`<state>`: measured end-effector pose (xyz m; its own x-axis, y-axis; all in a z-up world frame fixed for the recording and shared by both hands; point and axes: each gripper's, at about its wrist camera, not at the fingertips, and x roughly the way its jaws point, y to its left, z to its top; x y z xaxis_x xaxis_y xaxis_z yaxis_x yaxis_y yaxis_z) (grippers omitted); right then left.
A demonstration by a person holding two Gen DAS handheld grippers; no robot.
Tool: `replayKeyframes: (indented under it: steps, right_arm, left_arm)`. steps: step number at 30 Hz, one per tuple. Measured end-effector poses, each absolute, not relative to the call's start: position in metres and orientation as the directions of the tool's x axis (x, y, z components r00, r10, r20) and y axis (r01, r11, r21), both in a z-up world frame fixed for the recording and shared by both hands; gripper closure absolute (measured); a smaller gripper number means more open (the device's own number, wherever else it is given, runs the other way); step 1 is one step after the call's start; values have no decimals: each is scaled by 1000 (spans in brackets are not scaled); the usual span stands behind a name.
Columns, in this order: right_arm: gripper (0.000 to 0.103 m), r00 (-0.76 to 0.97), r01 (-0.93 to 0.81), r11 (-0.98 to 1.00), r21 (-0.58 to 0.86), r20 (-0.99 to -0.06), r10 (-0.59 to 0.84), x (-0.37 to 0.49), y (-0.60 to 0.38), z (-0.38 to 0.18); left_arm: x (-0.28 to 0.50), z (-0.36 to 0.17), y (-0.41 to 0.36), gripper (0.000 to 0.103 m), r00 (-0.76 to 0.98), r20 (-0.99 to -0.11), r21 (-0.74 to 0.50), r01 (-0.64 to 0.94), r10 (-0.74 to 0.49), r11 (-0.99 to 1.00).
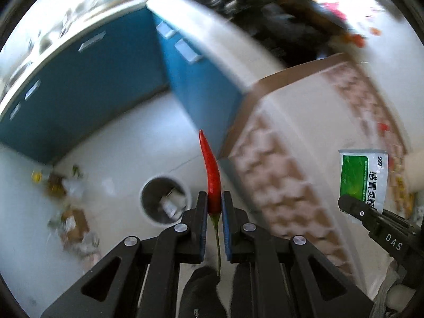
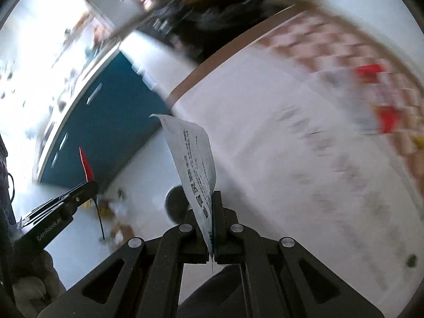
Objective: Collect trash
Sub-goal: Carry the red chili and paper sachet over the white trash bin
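**A:** Standing right here. Left claw [image 1: 214,204] is clamped on a chili [image 1: 212,175], pinched low near the stem end, red tip poking out past the jaws, green stem trailing back between the fingers. Just left of and beyond that claw, down on the floor, is the bin [image 1: 165,198], round, open, with some scraps already in it. Further left there's loose litter [image 1: 69,212] scattered on the floor.

**B:** And the other one?

**A:** Right claw [image 2: 213,212] is squeezed together on a packet [image 2: 196,159], a flat sachet gripped by its bottom edge so most of it stands up ahead of the jaws. From that side the bin [image 2: 176,204] sits just left of the claw, half hidden behind the packet. Table [image 2: 291,145] is off to the right of both.

**B:** So how'd you drop them cleanly?

**A:** My guess: get each claw right above the bin mouth before letting go, not beside it. The chili's easy, it's heavy enough to fall straight. The packet is light and flat, so I'd bring it low over the opening and point it down, otherwise it could flutter out onto the floor with the rest. Everything's blurry from the swing, so I'd settle first, then release.

**B:** Both at once?

**A:** Probably one at a time; the bin mouth doesn't look wide.
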<state>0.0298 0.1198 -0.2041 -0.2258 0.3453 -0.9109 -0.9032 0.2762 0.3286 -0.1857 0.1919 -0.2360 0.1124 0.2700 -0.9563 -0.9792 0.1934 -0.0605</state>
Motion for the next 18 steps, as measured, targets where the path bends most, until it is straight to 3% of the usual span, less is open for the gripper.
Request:
replayKeyframes:
  steps: [8, 18]
  right_arm:
    - [102, -368, -895, 207, 394, -917, 157, -90, 183, -358]
    - [102, -452, -877, 209, 433, -891, -53, -182, 224, -602]
  left_arm:
    - [-295, -406, 237, 95, 93, -994, -93, -996, 57, 4]
    - [-382, -634, 268, 95, 182, -969, -151, -971, -166, -183]
